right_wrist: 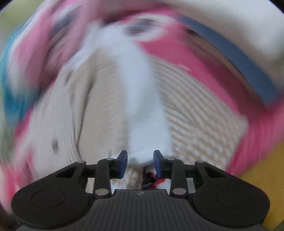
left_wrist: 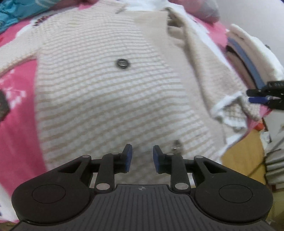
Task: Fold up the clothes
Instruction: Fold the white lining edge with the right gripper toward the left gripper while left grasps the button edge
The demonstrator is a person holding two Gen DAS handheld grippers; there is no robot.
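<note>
A cream waffle-knit cardigan [left_wrist: 110, 92] with a dark metal button [left_wrist: 122, 64] lies spread on a pink bedspread [left_wrist: 17, 135]. Its right front panel [left_wrist: 200, 64] is folded back, showing a plain beige lining. My left gripper [left_wrist: 142, 158] hovers open and empty over the cardigan's lower part. My right gripper [left_wrist: 266, 98] shows at the far right edge, by the cardigan's white-edged hem corner [left_wrist: 225, 106]. In the blurred right wrist view the right gripper [right_wrist: 140, 161] is open, with a white fabric strip [right_wrist: 145, 115] running up from between its fingers.
A stack of folded clothes [left_wrist: 248, 53] with a blue band sits at the right. Blue fabric [left_wrist: 19, 10] lies at the top left. A yellow surface [left_wrist: 243, 160] and clutter lie beyond the bed's right edge.
</note>
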